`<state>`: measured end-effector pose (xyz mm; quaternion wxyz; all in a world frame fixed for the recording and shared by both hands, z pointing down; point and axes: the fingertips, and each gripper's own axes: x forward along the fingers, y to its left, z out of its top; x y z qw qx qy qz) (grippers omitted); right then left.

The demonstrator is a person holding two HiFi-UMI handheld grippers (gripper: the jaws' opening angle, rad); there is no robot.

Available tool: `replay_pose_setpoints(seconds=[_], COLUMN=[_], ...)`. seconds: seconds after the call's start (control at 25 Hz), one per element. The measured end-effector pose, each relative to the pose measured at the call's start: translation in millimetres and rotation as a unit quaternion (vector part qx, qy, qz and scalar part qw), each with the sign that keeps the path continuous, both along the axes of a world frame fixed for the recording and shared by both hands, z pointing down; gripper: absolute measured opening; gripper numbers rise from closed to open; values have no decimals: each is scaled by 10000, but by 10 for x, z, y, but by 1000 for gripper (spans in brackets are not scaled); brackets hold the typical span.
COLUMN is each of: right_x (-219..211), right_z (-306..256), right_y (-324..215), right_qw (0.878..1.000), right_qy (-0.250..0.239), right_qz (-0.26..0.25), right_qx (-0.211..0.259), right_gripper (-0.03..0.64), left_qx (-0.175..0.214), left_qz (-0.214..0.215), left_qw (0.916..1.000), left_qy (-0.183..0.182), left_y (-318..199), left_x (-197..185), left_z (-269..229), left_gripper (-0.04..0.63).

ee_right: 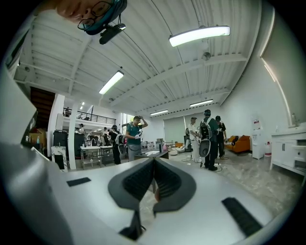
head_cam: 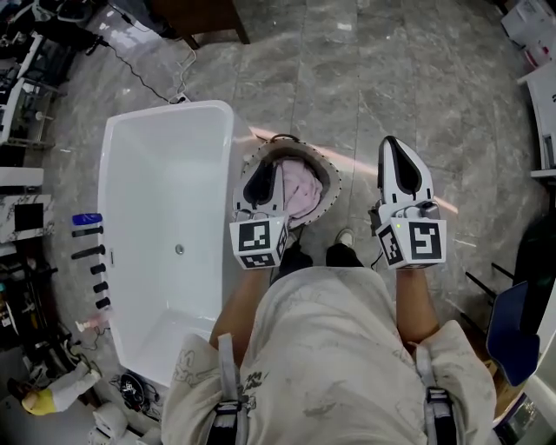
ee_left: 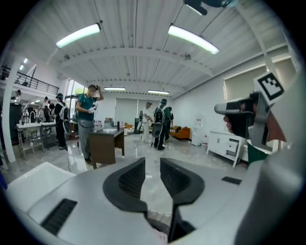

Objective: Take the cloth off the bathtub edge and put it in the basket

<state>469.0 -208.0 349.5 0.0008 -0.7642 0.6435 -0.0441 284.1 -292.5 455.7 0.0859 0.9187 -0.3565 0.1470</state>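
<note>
A pink cloth point(head_cam: 301, 187) lies bunched inside the round basket point(head_cam: 334, 178), which stands on the floor beside the white bathtub point(head_cam: 165, 111). No cloth shows on the tub's rim. My left gripper point(head_cam: 262, 178) hangs over the basket's left side, just left of the cloth. In the left gripper view its jaws point(ee_left: 152, 165) stand a little apart with nothing between them. My right gripper point(head_cam: 393, 143) is held over bare floor to the right of the basket. In the right gripper view its jaws point(ee_right: 153, 162) meet at the tips, and nothing is held.
A ledge with a blue bottle point(head_cam: 87, 219) and dark fittings runs along the tub's left side. A brown desk point(head_cam: 200, 17) stands beyond the tub. My feet point(head_cam: 343, 252) are just before the basket. A blue chair point(head_cam: 512, 330) is at the right. Several people point(ee_left: 87, 119) stand farther off.
</note>
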Motion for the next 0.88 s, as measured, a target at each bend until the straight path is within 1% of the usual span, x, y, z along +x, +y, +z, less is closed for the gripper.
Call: replay_pose_setpoints(seconds=[0.08,0.16,0.32,0.44,0.64,0.76,0.88], right_x=[-48,-122,-389,-718,-1437,-1945,-2470], right_z=[-47,-90,-147,-205,-263,-312,-328], right_y=[-46,-111,-319,-558,-895,-1055,-1157], right_qw=[9999,9996,9974,9926,9776,9649,9497], right_qy=[8,8,-7,-35,-64,-74,-80], right_qz=[-116,-270,-698,-1198,-2086,-2609,-3119], right_qx=[44,88,161,207,266,300,284], right_gripper=[-11,-11,-11,-11,-11,-11,-11], left_qx=[338,585,834,945,1068,1166,1250], left_qz=[-194,-439,-997,-1545,-2432,-2994,-3548], left_qw=[9992,9971,9913,9834,9640,9469,9265], left_qy=[120,197,192,94,99,107,88], left_y=[-5,-12,-49,-76,-7,78,222], left_x=[-106,-255,-675,-1094,-1875,-2407,-2913], left_z=[-276,-492,-734,-854,-1076,-1224,-1321], left_gripper=[80,51,18,6,3,3,3])
